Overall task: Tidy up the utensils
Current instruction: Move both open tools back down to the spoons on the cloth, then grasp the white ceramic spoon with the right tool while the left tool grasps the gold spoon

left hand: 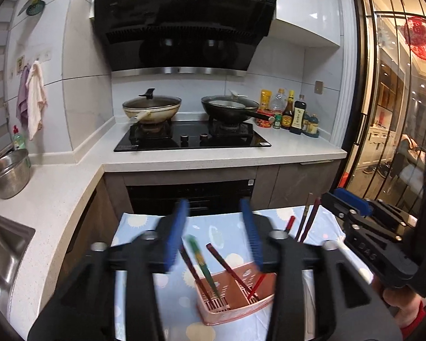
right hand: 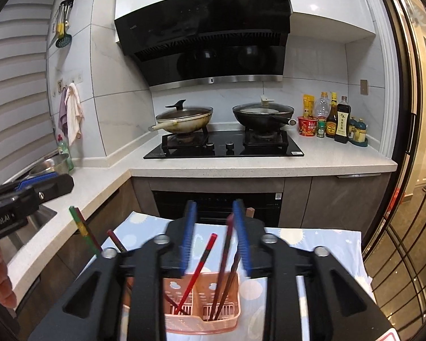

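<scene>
One pink holder (right hand: pixel 201 316), two compartments, several chopsticks (right hand: pixel 197 270), count unclear

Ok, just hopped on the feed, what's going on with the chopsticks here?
A person holds two handheld grippers above a pink utensil holder on a blue patterned cloth. Several chopsticks already stand in its compartments, among them a green one. The left gripper and right gripper both hover open over the holder, gripping nothing. The stove behind, with two covered woks, is untouched.
</scene>
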Demonstrator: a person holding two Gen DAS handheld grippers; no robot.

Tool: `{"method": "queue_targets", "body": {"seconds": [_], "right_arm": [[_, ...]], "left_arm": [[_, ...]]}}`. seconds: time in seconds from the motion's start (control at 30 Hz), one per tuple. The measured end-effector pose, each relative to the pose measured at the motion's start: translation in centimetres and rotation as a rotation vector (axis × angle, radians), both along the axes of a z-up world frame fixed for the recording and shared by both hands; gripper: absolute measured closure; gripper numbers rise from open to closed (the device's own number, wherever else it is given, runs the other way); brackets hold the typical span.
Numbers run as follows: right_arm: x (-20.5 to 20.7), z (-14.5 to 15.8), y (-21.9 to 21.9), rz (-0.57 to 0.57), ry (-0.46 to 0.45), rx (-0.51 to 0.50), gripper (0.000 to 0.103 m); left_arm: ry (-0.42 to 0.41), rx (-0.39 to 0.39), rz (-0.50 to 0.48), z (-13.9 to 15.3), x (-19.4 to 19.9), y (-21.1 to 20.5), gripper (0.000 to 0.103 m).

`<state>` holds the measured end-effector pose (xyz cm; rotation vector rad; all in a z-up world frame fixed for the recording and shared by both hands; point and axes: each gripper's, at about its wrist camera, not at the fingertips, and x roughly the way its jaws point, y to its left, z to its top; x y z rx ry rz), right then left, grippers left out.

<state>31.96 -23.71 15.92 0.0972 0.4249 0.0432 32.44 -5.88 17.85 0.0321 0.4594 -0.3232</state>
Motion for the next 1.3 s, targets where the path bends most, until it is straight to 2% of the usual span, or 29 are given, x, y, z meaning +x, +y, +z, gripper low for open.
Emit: {"method": "queue_targets", "body": {"seconds": [0.07, 0.17, 0.23, 0.3, 0.53, 0.73, 0.9, 1.03, 1.1, 1.17, 1.3], "right_arm": [[-1.0, 0.0, -0.1, 0.000, -0.003, 0.004, 0.067], [-3.1, -0.1, -0.2, -0.001, -0.006, 0.013, 0.059], [-4.8, -0.4, -0.3, 0.004, -0.006, 0.024, 0.058], [-6.8, -1.0, -0.3, 0.007, 0.000, 0.032, 0.058], [-14.3, -4.9, -0.1, -0.001, 0.056, 0.044, 0.058], [-20.4, -9.6, 0.6, -0.029, 0.145, 0.007, 0.058], [-23.7, -13.1, 0.4, -0.054, 0.210, 0.025, 0.058], [-24.7, -15.8, 0.1, -0.062, 0.271, 0.065, 0.059], [-24.7, -16.8, -0.1, -0.059, 0.290, 0.101, 0.061], [-24.2, -17.5, -0.3, -0.054, 0.307, 0.135, 0.070], [-22.9, -18.9, -0.7, -0.065, 0.331, 0.165, 0.082]], "left_arm": [[0.001, 0.004, 0.006, -0.4, -0.7, 0.4, 0.052], [0.007, 0.001, 0.014, -1.3, -1.9, 1.2, 0.040], [0.007, 0.010, 0.021, -2.0, -3.0, 1.6, 0.039], [0.017, 0.002, 0.019, -2.9, -4.4, 2.2, 0.034], [0.068, 0.021, 0.023, -7.1, -9.5, 3.6, 0.033], [0.158, 0.035, 0.021, -12.0, -13.9, 4.1, 0.033], [0.240, 0.025, -0.005, -15.7, -16.9, 4.1, 0.033], [0.294, 0.023, -0.026, -18.1, -18.8, 3.5, 0.033], [0.322, 0.015, -0.032, -19.2, -19.3, 3.4, 0.033], [0.337, 0.023, -0.029, -20.0, -19.8, 3.2, 0.033], [0.362, 0.023, -0.020, -21.1, -20.1, 3.2, 0.033]]}}
